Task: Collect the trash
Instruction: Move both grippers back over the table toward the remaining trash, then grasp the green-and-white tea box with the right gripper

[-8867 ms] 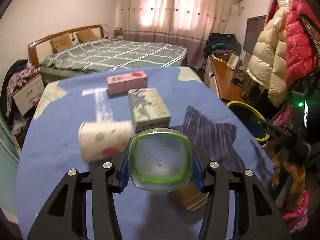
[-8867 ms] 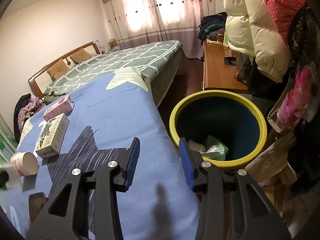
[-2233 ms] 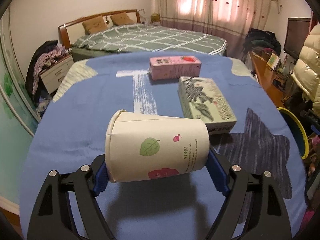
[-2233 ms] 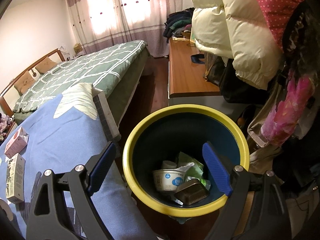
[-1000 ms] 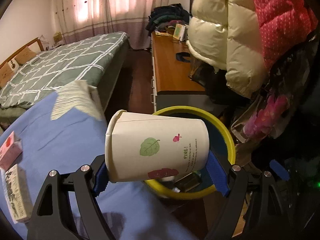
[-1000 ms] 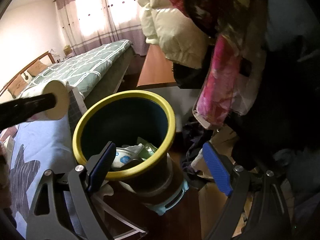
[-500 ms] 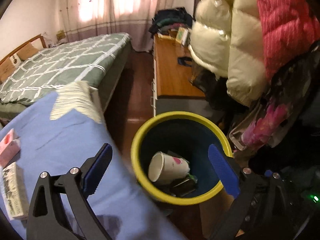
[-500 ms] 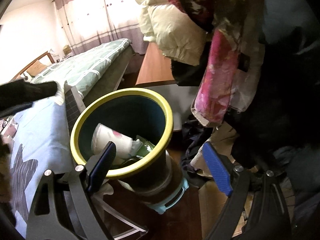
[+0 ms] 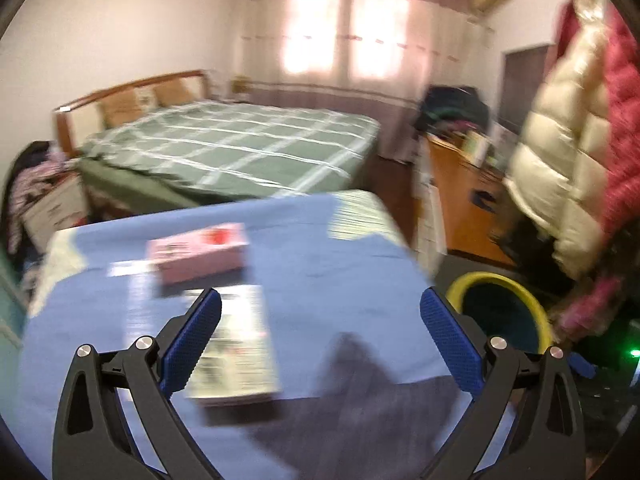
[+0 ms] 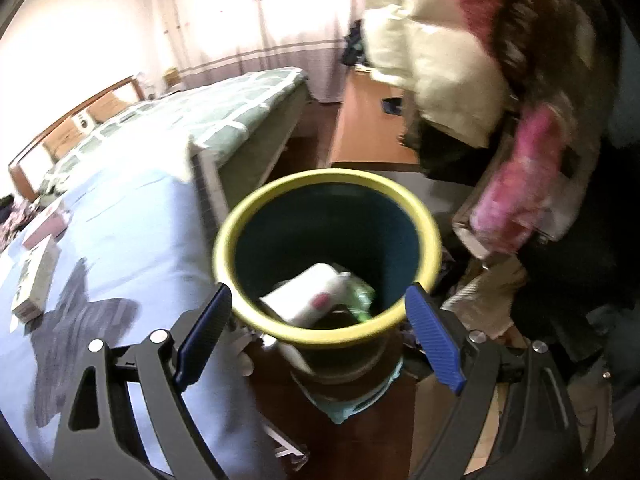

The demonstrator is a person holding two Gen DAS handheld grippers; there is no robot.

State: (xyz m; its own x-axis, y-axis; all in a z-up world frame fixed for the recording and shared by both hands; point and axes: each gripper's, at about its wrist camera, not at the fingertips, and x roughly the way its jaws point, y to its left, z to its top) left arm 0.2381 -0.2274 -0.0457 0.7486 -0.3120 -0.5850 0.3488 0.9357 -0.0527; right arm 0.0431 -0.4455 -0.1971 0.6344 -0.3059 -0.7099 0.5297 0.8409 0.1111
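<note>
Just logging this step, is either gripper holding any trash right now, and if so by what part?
Nothing is held. The left gripper and right gripper are both open and empty; the paper cup lies in the bin.

A bed (image 9: 224, 156) with a green checked cover and wooden headboard (image 9: 132, 98) stood against white walls. Pink curtains (image 9: 344, 40) glowed with daylight. A wooden desk (image 9: 460, 184) sat beside hanging puffy coats (image 9: 560, 152).

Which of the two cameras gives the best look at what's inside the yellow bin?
The right wrist view: it looks down into the yellow bin, showing a paper cup lying among the trash. The left wrist view catches only the bin's blurred rim beside the table, contents hidden.
</note>
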